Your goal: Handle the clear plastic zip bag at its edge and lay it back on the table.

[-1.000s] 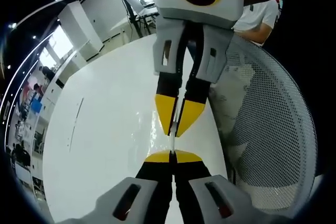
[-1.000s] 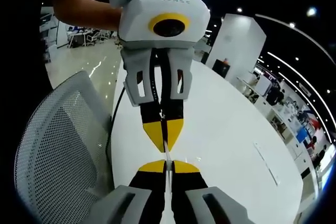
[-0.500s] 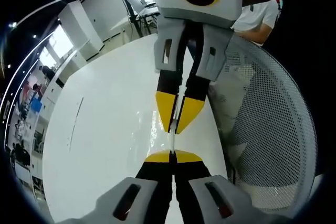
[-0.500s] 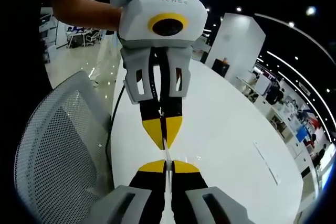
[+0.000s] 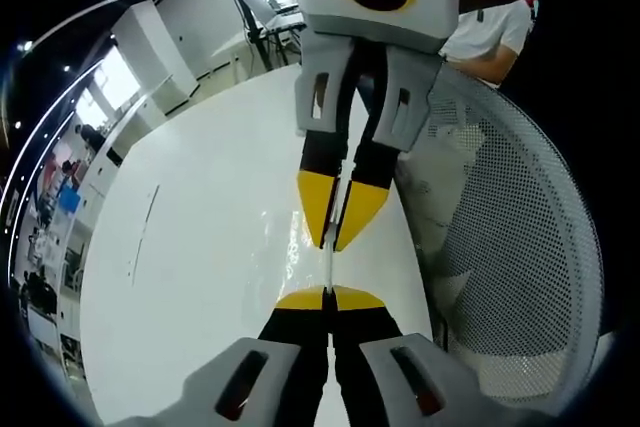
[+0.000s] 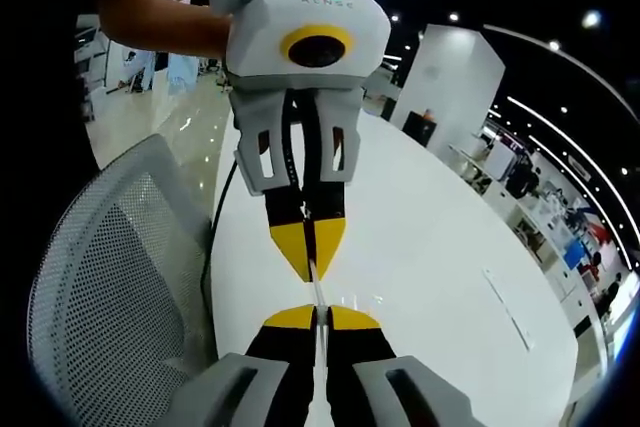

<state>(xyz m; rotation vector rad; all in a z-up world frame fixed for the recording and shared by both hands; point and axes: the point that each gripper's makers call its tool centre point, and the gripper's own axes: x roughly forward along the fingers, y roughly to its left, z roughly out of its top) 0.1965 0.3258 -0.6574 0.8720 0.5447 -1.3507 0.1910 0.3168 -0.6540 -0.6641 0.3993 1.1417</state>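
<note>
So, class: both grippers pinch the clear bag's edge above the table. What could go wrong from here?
1. The zip bag is stretched between the left gripper and the right gripper; pulling apart could tear it.
2. It hangs near the table edge beside the mesh chair, so it might slide off.

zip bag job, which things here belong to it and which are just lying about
In the job:
clear zip bag, edge-on, stretched between both grippers
left gripper, shut on bag
right gripper, shut on bag
white table

Just about:
mesh chair
thin strip on table
</note>
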